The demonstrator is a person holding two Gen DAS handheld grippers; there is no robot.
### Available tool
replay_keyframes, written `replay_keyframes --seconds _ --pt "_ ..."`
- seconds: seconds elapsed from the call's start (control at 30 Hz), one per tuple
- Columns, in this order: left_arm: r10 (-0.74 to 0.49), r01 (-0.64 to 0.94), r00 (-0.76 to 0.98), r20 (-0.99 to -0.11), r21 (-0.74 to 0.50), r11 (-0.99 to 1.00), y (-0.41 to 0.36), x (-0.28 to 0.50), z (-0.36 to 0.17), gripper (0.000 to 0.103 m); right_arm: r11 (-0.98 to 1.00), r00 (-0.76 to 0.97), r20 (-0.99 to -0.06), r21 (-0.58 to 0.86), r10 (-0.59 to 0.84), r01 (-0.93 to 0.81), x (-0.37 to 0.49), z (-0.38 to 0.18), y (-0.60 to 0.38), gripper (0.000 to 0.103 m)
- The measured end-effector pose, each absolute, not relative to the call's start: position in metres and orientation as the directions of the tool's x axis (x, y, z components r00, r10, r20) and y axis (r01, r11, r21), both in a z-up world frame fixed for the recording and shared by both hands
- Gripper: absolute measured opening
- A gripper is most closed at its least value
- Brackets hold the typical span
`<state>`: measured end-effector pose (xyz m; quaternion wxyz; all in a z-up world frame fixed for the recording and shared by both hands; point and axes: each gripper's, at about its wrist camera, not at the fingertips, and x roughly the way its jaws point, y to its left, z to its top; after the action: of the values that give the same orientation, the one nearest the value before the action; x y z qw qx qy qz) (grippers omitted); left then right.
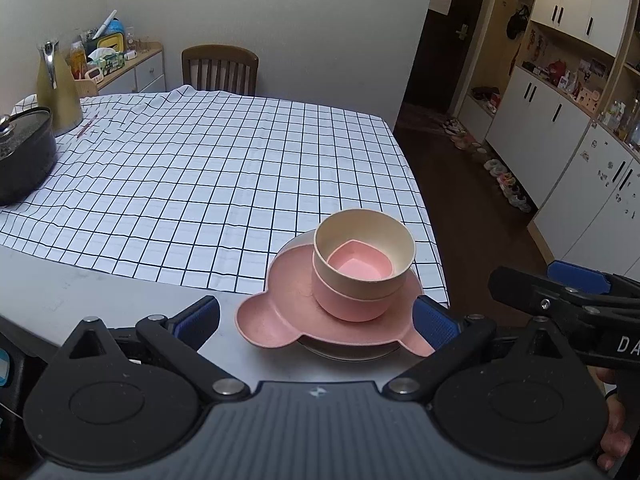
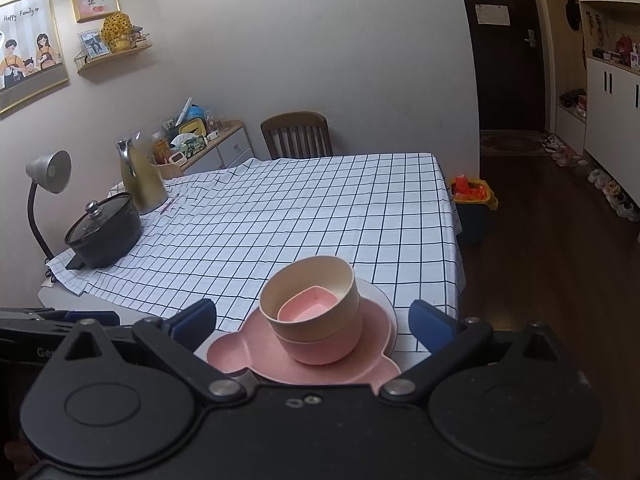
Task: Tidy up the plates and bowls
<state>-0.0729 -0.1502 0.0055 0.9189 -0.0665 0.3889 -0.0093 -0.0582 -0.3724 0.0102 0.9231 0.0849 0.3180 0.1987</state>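
Near the worktop's point(image 1: 60, 292) front edge, a cream round bowl point(image 1: 364, 240) holding a small pink heart-shaped dish point(image 1: 362, 266) nests in a pink round bowl point(image 1: 352, 304) on a pink eared plastic plate point(image 1: 280, 320), apparently atop a white plate point(image 2: 384, 300). The left tool point(image 1: 316, 320) and right tool point(image 2: 314, 320) both gape wide, empty, flanking the stack.

Left gripper point(image 1: 316, 320): black linkage arms on two round pivot housings, silver rivets at the joints, dark grey ribbed body panel with a small silver emblem at 12 o'clock. Fingers point(image 1: 434, 326) padded in textured blue.

Right gripper point(image 2: 314, 320): same black linkage, silver rivets, blue pads point(image 2: 430, 324); body panel matte black with two small fittings at top centre. Seen from the left wrist at 3 o'clock, its side carries white lettering "DA", cut off.
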Motion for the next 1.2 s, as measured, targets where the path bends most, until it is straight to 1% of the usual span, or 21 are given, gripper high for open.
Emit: replay_keyframes --seconds 0.57,1.2 --pt "-0.039 -0.034 0.750 -0.660 -0.098 0.995 -0.156 -0.079 0.020 0.103 0.925 0.760 -0.528 0.255 0.378 -0.283 -0.065 0.017 -0.381 0.102" --pt "-0.058 -0.025 0.717 -0.695 -0.108 0.994 -0.169 -0.077 0.018 0.103 0.922 0.725 -0.570 0.265 0.387 -0.284 -0.059 0.017 -0.388 0.102"
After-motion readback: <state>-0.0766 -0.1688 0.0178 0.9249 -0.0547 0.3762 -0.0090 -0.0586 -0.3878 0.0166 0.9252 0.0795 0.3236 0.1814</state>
